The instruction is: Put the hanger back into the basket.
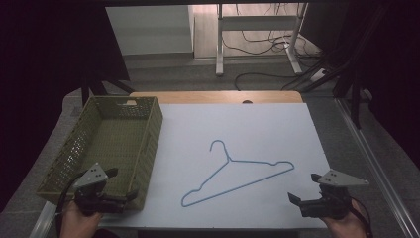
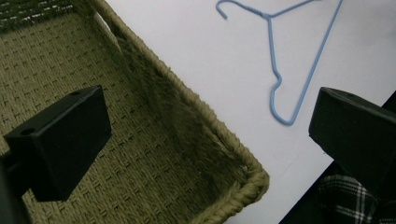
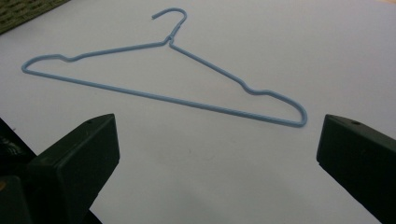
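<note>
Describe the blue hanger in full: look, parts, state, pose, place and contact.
The hanger is a thin light-blue wire one, seemingly coated metal, with a hook, a twisted neck, two sloped shoulders each notched near the end, and a straight bottom bar. It looks whole and unbent. It lies flat on the white table sheet, hook toward the far side, bottom bar running diagonally toward the near left. It sits right of the green basket, apart from it. Nothing hangs on it, and neither gripper touches it.

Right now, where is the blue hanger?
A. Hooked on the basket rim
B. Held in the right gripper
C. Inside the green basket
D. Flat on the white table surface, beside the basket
D: the blue hanger lies flat on the white table surface, apart from the green basket.
</note>
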### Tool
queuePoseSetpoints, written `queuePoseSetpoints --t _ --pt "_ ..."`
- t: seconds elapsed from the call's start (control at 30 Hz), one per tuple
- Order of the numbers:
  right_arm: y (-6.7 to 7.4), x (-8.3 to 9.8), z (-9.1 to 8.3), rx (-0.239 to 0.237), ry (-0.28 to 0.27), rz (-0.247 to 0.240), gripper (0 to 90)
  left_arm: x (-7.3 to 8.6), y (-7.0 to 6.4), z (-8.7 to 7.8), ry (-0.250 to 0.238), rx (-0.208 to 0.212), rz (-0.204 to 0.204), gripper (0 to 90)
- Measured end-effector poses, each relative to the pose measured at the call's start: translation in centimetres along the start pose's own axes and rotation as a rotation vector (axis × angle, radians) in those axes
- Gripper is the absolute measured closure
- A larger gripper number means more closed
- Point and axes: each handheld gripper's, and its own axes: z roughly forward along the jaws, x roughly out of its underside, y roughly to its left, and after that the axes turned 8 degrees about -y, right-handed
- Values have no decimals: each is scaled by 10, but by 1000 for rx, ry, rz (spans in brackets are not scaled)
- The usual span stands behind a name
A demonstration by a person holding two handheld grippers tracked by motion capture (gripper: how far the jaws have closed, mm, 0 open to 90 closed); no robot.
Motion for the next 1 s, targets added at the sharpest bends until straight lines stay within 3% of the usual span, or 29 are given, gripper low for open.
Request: queuePoseSetpoints --t 0.17,0.33,0.87,1.0 --pt "1 -2 -1 -3 -6 2 0 1 3 -3 -23 4 -12 0" --pt "2 -2 1 -13 -1 7 0 2 3 1 -5 4 -15 0" --pt "3 -6 8 -36 12 10 0 2 -1 7 -7 8 22 0" --pt "4 -10 13 -39 14 -5 0 -2 1 7 -34 20 -13 0"
